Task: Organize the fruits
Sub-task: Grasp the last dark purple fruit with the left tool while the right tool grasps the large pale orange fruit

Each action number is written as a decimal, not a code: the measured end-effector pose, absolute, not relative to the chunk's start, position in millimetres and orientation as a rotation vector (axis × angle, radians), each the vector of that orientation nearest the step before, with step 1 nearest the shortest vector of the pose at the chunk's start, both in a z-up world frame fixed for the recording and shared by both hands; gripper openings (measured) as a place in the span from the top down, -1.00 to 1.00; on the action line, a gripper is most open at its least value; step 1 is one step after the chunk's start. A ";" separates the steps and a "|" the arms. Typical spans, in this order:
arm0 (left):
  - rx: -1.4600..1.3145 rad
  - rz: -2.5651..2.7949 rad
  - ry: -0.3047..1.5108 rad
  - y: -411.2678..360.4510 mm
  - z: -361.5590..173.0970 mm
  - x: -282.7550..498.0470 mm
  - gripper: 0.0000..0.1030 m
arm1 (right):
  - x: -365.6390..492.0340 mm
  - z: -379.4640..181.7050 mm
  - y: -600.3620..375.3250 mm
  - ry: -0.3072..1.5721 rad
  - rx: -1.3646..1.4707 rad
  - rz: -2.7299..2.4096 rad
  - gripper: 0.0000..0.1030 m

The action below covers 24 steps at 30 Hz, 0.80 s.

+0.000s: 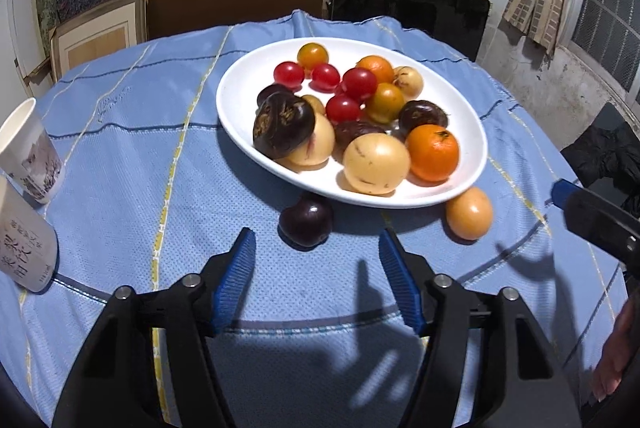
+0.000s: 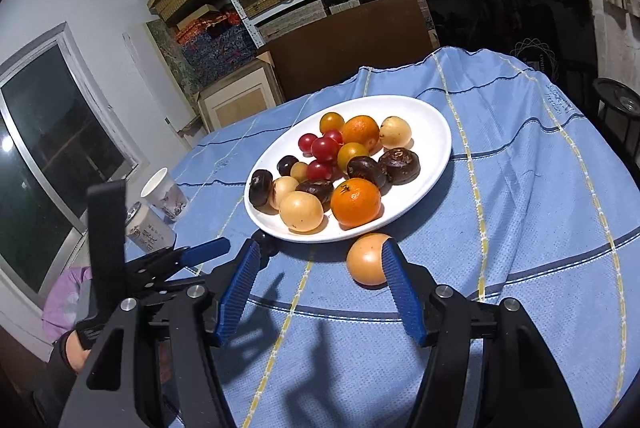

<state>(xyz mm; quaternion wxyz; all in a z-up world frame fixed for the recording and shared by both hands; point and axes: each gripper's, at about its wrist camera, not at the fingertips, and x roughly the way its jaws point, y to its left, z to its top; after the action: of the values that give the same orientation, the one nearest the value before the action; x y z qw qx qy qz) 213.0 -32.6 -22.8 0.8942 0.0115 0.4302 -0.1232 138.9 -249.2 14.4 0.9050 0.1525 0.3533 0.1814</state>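
Blue tablecloth [image 2: 520,212]; dark plum [image 2: 266,242] half-hidden behind right gripper [image 2: 318,280].

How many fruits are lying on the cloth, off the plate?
2. A dark plum sits by the white plate's near rim, ahead of the left gripper; a yellow-orange fruit lies ahead of the right gripper.

Printed matter: one item, only partly legible.
White cylindrical can [image 1: 24,240] lying beside white paper cup [image 1: 30,152] carries large black Chinese characters down its side; individual characters too blurred to make out.
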 end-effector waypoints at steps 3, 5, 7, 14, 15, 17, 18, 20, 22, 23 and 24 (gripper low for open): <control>0.025 -0.255 0.915 -35.0 -31.6 223.6 0.07 | 139.5 11.6 -248.7 0.738 0.317 0.379 -0.25; 0.029 -0.253 0.933 -37.2 -37.8 231.6 0.26 | 140.3 9.8 -248.5 0.746 0.314 0.375 -0.25; 0.037 -0.228 0.927 -37.0 -39.7 235.9 0.40 | 140.2 8.6 -247.7 0.746 0.294 0.362 -0.26; 0.023 -0.257 0.921 -29.2 -34.7 228.5 0.41 | 147.8 -10.4 -218.9 0.805 0.032 0.224 -0.41; 0.021 -0.259 0.920 -28.1 -33.9 227.1 0.41 | 150.0 -13.8 -216.6 0.813 0.015 0.221 -0.41; 0.015 -0.266 0.920 -25.7 -33.2 223.5 0.41 | 157.9 -21.1 -210.3 0.839 -0.024 0.205 -0.41; 0.012 -0.267 0.920 -24.6 -32.8 221.8 0.41 | 162.3 -23.8 -207.5 0.847 -0.043 0.195 -0.40; 0.004 -0.275 0.922 -22.6 -31.6 218.7 0.41 | 172.6 -28.8 -202.8 0.867 -0.077 0.185 -0.26; 0.007 -0.278 0.921 -21.6 -30.3 214.8 0.41 | 180.9 -31.8 -199.7 0.890 -0.086 0.178 -0.09; 0.010 -0.279 0.919 -21.2 -29.6 212.9 0.41 | 185.2 -33.9 -198.3 0.905 -0.087 0.180 0.10; 0.012 -0.279 0.919 -20.5 -28.9 211.1 0.41 | 187.7 -35.5 -196.7 0.913 -0.096 0.173 0.14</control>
<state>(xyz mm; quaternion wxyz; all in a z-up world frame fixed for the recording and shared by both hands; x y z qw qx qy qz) 211.1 -20.5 -28.9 0.8870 0.0058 0.4419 -0.1341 187.7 -196.7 -35.5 0.8928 -0.0463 0.4402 0.0832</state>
